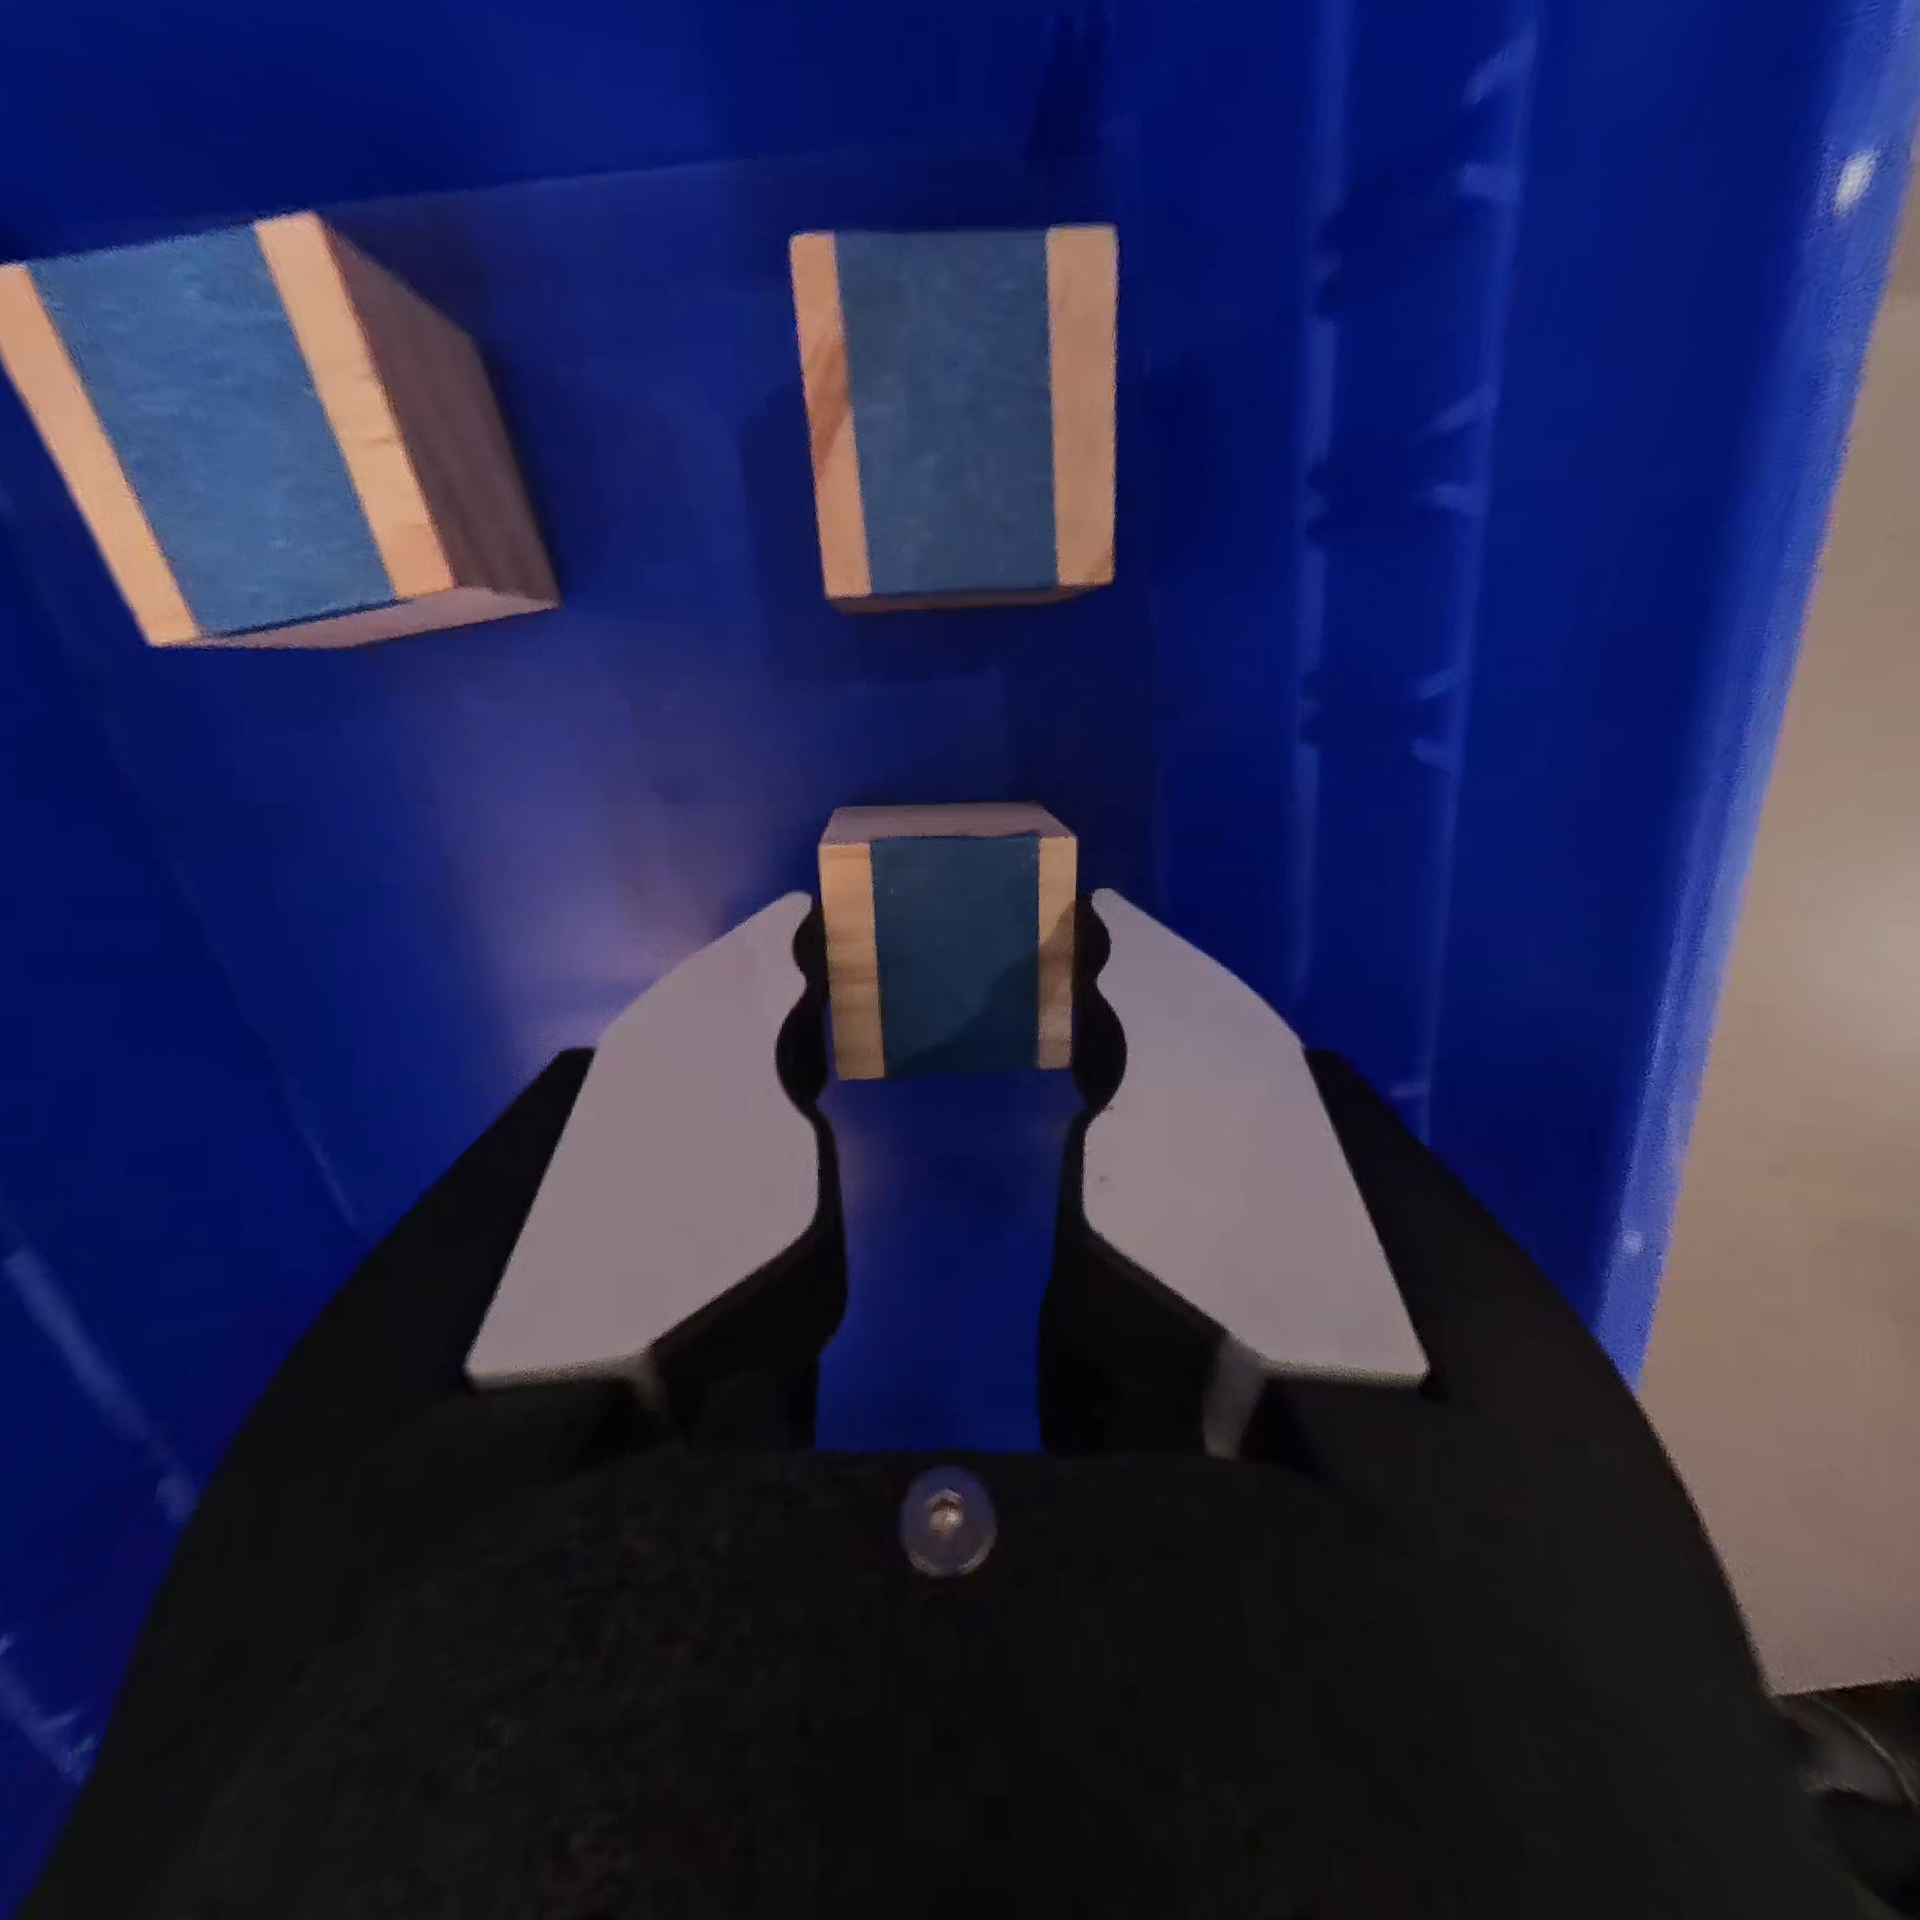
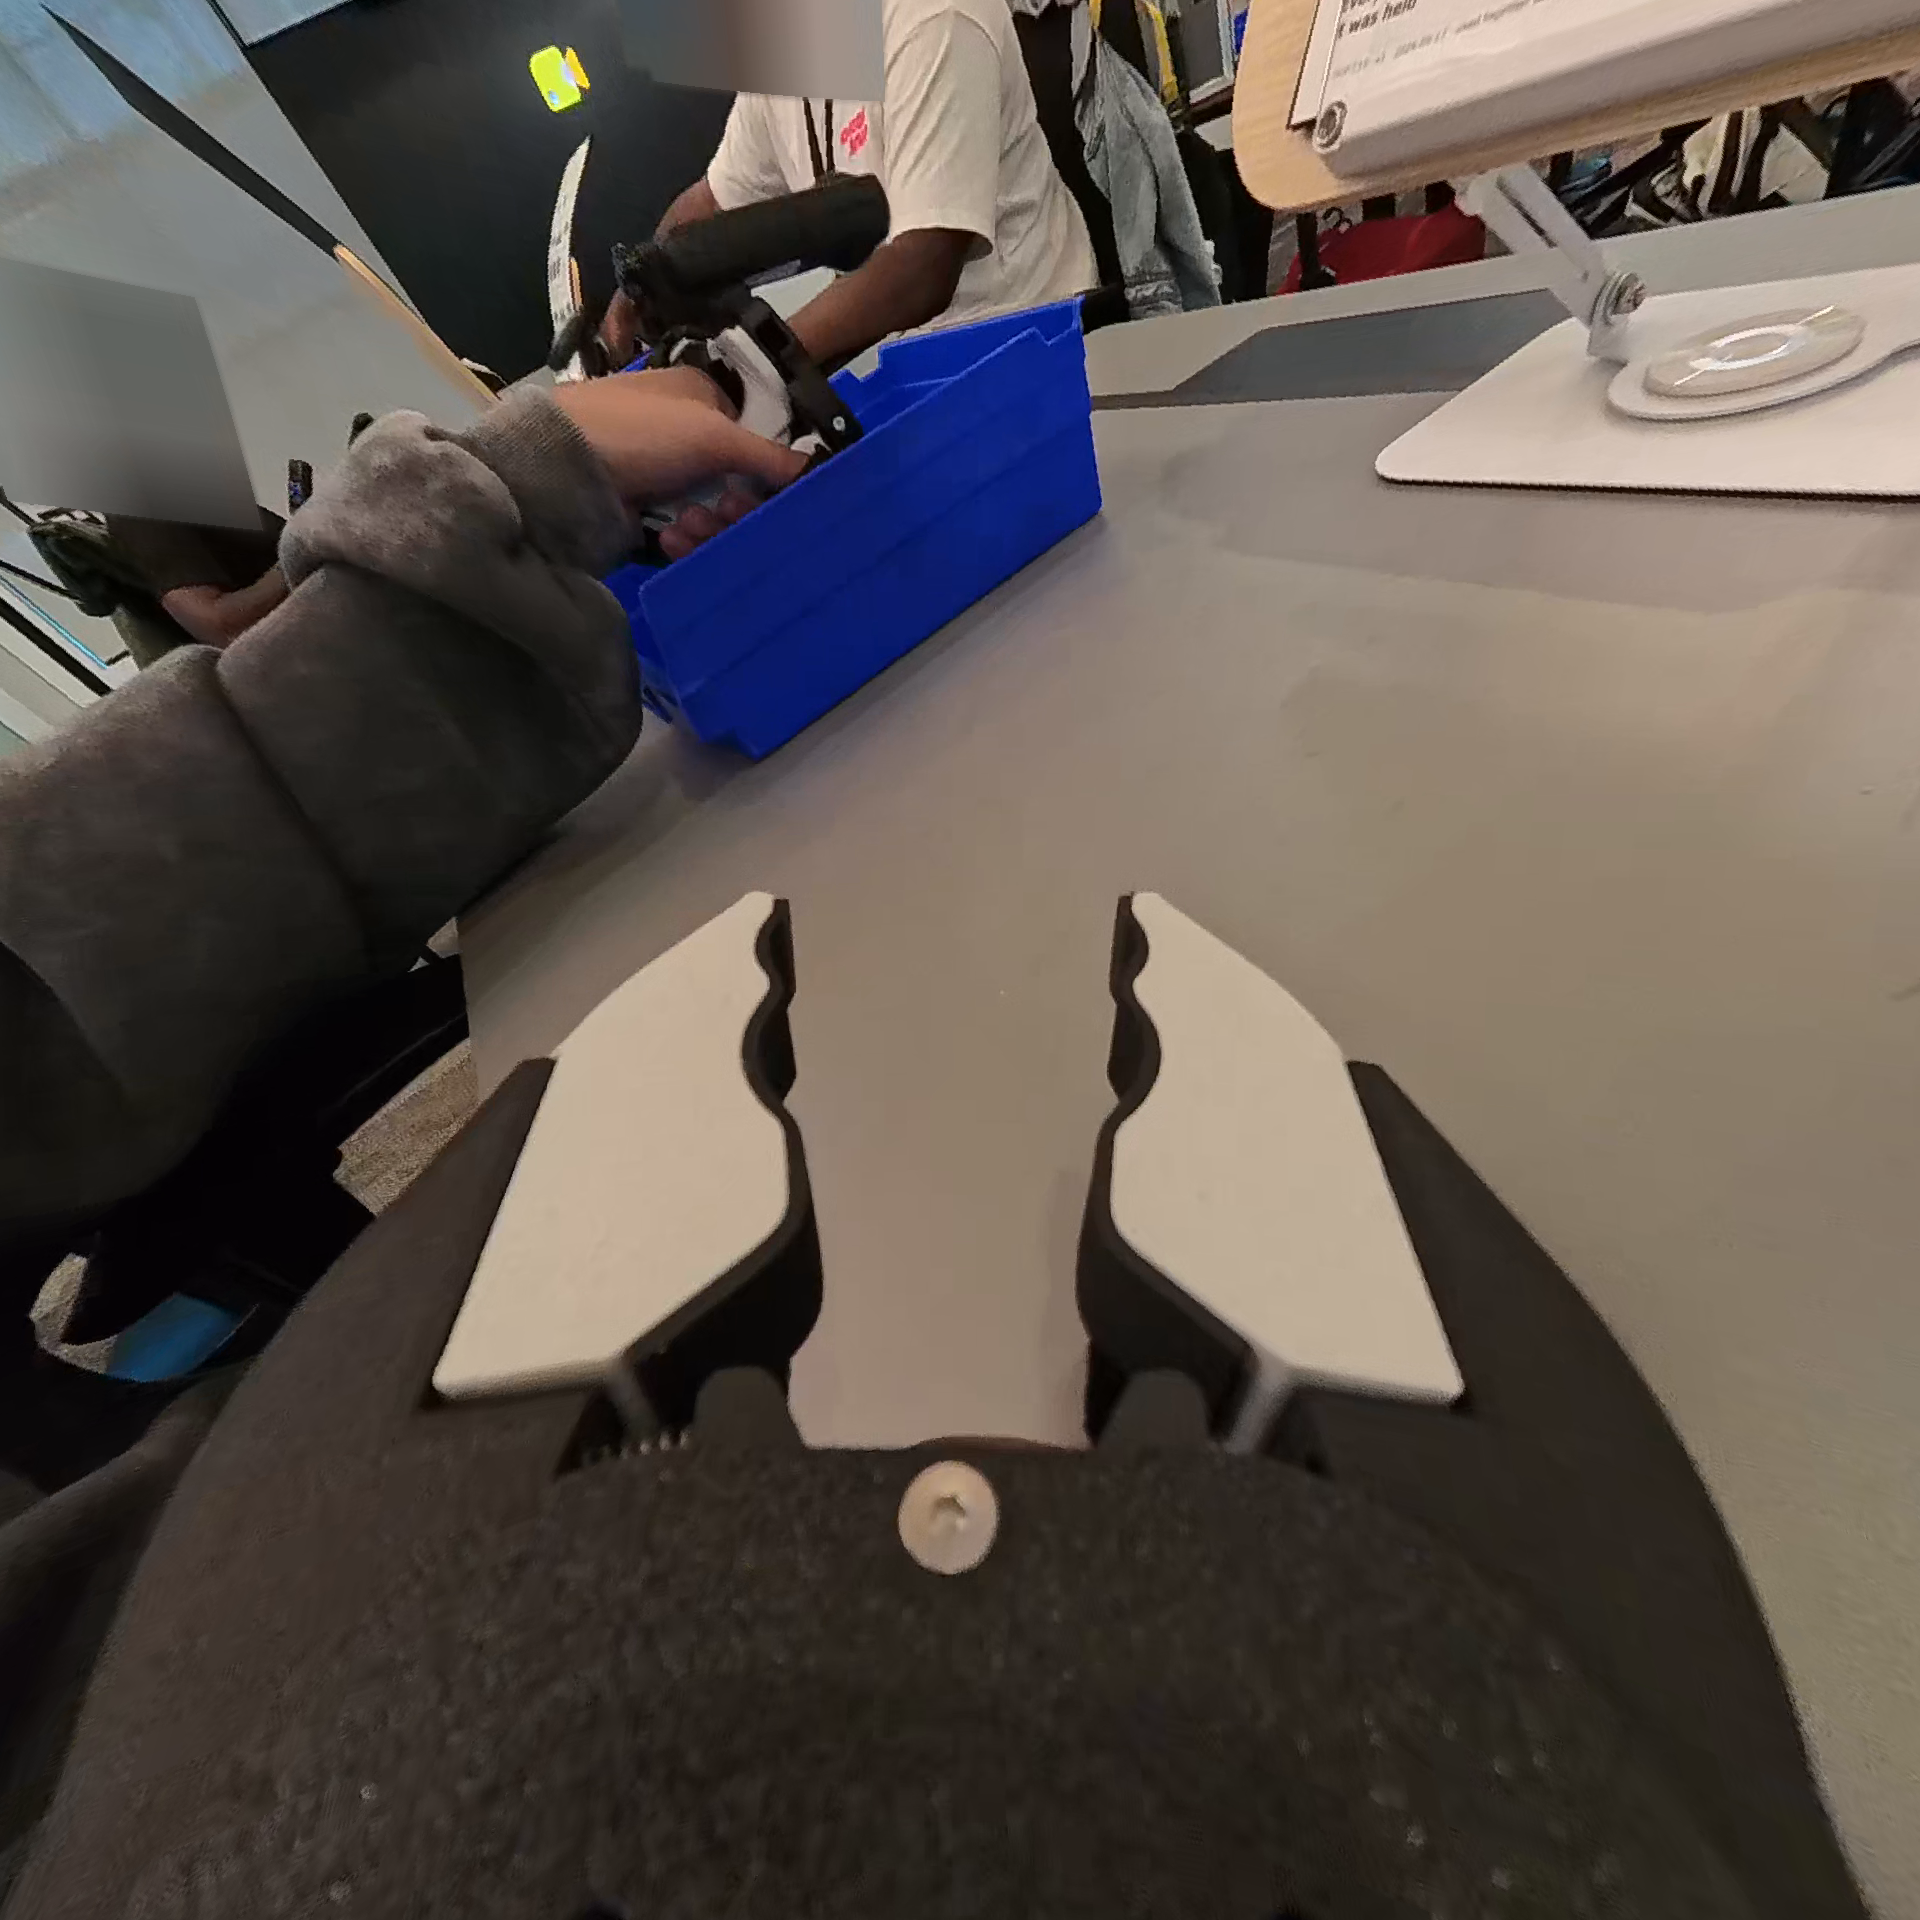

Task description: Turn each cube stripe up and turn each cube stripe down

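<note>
Cubes first: three wooden ones sit inside the blue bin [image 1: 1351,520], each with its blue tape stripe facing the camera. The near cube [image 1: 948,951] is pinched between the fingertips of the left gripper [image 1: 948,971], both jaws pressed on its bare wood sides. The far cube [image 1: 951,416] sits straight beyond it, and the left cube [image 1: 260,426] is off at an angle. No readable writing on any of them.

Right gripper [image 2: 951,977] hangs over the grey table [image 2: 1351,831] with jaws apart, holding nothing. From there you can see a grey sleeve [image 2: 312,675] reaching into the bin, hand [image 2: 675,436] angled down.
</note>
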A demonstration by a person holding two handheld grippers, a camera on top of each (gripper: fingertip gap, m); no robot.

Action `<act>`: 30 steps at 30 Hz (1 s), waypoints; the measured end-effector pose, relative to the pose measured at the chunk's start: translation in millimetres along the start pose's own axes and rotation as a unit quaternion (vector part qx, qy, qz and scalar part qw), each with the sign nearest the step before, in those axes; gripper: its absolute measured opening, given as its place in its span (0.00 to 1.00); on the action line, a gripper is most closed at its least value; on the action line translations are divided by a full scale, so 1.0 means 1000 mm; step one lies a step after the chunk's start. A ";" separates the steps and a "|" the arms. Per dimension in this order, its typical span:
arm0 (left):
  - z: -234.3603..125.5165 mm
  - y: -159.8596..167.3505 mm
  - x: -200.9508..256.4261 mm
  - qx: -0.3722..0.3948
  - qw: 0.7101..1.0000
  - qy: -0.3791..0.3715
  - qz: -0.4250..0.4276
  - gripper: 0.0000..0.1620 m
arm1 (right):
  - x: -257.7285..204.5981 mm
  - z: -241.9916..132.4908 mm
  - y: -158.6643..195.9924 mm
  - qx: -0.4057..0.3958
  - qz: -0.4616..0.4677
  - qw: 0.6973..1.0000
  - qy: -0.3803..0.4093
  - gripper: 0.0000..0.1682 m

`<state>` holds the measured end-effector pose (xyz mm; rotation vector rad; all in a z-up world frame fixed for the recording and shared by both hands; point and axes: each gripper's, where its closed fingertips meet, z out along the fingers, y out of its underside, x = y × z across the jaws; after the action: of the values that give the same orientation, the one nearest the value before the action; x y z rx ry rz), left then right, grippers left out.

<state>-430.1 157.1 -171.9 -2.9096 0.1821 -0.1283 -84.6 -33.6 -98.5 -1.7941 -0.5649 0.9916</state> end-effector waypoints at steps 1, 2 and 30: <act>-0.001 0.002 -0.004 -0.003 1.000 -0.010 0.005 0.27 | 0.001 0.000 0.000 -0.001 -0.002 1.000 0.002 0.35; -0.003 0.003 -0.007 -0.003 1.000 -0.019 0.010 0.27 | 0.001 0.000 0.000 -0.001 -0.003 1.000 0.003 0.35; -0.148 0.059 0.348 0.155 0.685 0.712 0.000 0.27 | -0.007 -0.007 -0.019 0.010 0.201 0.973 -0.114 0.37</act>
<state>-107.8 21.9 -16.2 -1.7754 0.3242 -2.0971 -81.9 -34.3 -77.8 -1.8275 -0.3297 1.4886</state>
